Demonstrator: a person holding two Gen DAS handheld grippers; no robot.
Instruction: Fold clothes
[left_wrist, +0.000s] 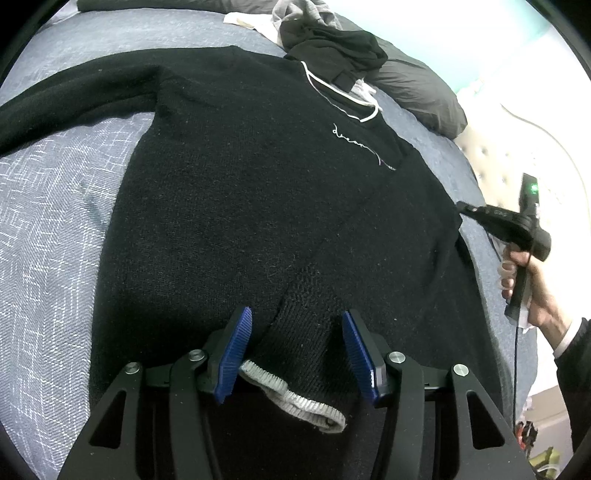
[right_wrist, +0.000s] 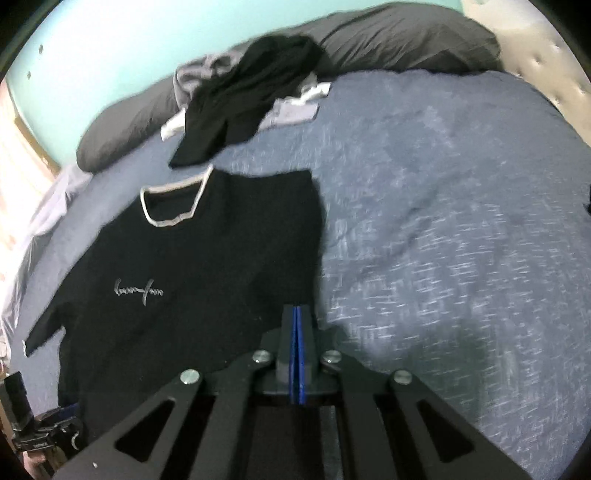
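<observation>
While flat, black sweater (left_wrist: 240, 192).

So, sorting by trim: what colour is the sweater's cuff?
Light grey ribbing on the cuff of the black sweater; clearest in the left wrist view.

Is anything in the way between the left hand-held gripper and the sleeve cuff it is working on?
Nothing visible. The grey-trimmed sleeve cuff already lies between the open jaws of the left hand-held gripper, on top of the black sweater. The pads stand clear of it on both sides, with no other item between them.
</observation>
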